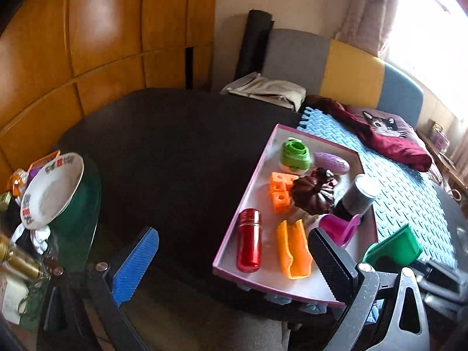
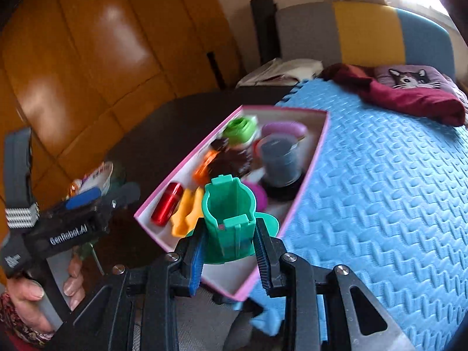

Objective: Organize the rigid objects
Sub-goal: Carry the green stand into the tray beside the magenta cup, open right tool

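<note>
The right claw (image 2: pixel 229 245) is clamped on the green plastic holder (image 2: pixel 229 216), held above the near corner of the pink-rimmed tray (image 2: pixel 310 172); the grip sits low on the flared base, so the part may tip or slip; the tray is crowded, so release risks striking the orange piece (image 2: pixel 187 213); the left claw (image 1: pixel 234 263) is wide open and empty.

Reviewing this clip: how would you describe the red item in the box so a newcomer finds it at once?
Find the pink-edged box lying between the dark table and the blue foam mat. At its near left corner lies a glossy red metallic cylinder, beside an orange curved piece. It is the only shiny red thing there.
</note>
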Action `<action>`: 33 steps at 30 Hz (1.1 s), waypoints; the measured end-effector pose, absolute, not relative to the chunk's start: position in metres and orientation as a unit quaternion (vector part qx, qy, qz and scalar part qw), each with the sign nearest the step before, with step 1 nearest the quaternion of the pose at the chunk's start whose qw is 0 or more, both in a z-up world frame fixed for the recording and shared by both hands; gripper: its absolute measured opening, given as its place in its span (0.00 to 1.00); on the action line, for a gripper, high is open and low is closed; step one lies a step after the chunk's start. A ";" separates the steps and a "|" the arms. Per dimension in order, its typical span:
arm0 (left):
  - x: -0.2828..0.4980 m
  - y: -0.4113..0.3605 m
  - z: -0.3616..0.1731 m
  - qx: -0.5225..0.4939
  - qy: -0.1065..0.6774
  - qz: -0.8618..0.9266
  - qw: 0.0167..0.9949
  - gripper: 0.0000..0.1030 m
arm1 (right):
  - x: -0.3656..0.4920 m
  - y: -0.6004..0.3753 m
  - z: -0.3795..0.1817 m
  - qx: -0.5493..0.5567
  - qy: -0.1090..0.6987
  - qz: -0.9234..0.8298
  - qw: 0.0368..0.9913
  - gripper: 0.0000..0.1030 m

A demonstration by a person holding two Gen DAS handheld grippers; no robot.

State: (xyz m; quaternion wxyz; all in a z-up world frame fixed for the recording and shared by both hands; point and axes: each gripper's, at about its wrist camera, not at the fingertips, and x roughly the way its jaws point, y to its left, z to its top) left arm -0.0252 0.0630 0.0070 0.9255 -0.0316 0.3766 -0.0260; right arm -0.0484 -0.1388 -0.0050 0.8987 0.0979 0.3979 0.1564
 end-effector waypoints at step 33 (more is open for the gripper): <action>-0.030 0.063 0.009 0.006 0.372 0.025 0.928 1.00 | -0.026 -0.121 -0.033 0.090 0.416 0.115 0.897 0.30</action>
